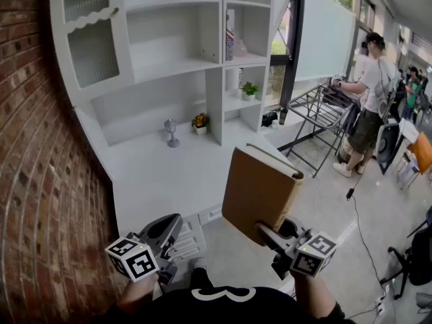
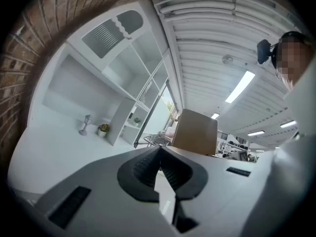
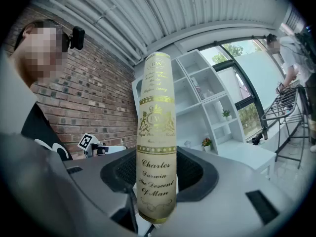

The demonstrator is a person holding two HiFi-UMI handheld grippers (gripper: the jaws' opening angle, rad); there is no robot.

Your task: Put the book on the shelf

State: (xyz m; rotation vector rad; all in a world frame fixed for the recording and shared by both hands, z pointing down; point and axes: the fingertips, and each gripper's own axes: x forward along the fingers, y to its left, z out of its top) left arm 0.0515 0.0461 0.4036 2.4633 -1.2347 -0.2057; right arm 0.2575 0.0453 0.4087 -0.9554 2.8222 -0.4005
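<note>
Book [image 1: 260, 194] in right gripper [image 1: 267, 233] jaws — apparently clear of shelf [image 1: 177, 66] edge.

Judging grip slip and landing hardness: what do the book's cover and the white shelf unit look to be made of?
Book: matte tan cover, probably cloth or leather-look board; its spine carries shiny gold-stamped lettering. Shelf unit: smooth white panels, likely painted or laminated wood board; even colour, no grain showing.

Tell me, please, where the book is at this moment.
The book stands clamped in the right gripper, lower right of centre in the head view, in front of the white shelf unit.
</note>
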